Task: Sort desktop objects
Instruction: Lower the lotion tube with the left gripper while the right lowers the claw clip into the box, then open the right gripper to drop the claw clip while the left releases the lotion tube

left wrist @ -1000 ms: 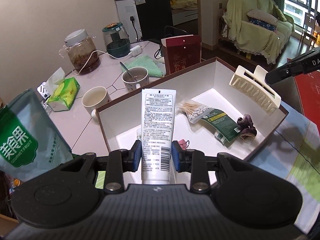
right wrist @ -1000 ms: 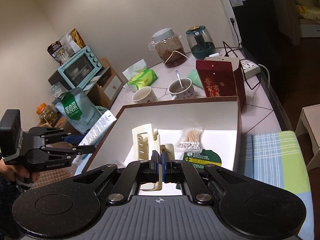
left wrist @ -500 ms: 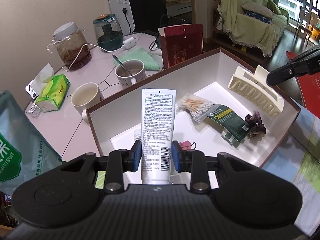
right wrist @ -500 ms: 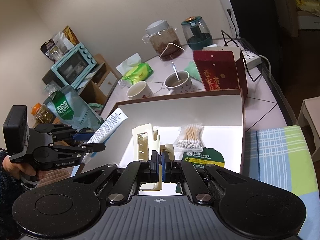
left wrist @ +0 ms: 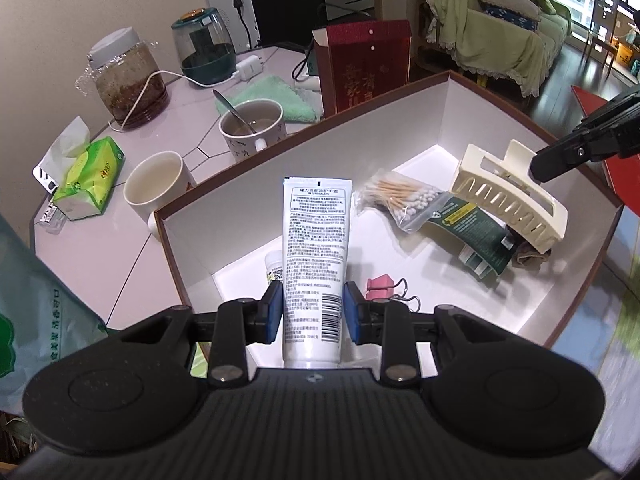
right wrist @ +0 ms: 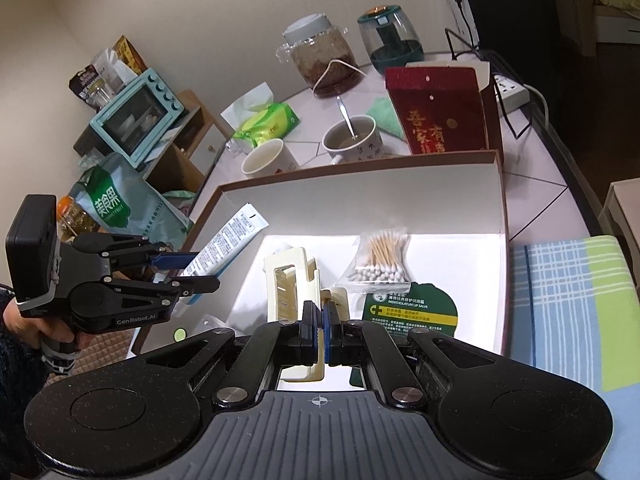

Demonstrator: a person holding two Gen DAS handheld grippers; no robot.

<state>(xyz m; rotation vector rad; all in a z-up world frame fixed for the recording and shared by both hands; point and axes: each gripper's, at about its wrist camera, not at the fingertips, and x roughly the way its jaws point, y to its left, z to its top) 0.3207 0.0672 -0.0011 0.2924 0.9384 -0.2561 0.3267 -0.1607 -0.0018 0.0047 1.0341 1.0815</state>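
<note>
My left gripper is shut on a white hand-cream tube, held over the near left corner of the white box. From the right wrist view the same tube pokes over the box's left wall. My right gripper is shut on the tab of a cream hair claw clip, which hangs above the box floor; the left wrist view has that clip at the box's right side. On the box floor lie a bag of cotton swabs, a green lip-salve card, a pink binder clip and a small white bottle.
Behind the box stand a red gift box, a mug with a spoon, an empty mug, a green tissue pack, a glass jar and a green kettle. A snack bag leans at left. A checked cloth lies right of the box.
My left gripper has carried the tube forward, from outside the box's near left corner to over its floor. The right gripper has held the clip almost still above the box.
</note>
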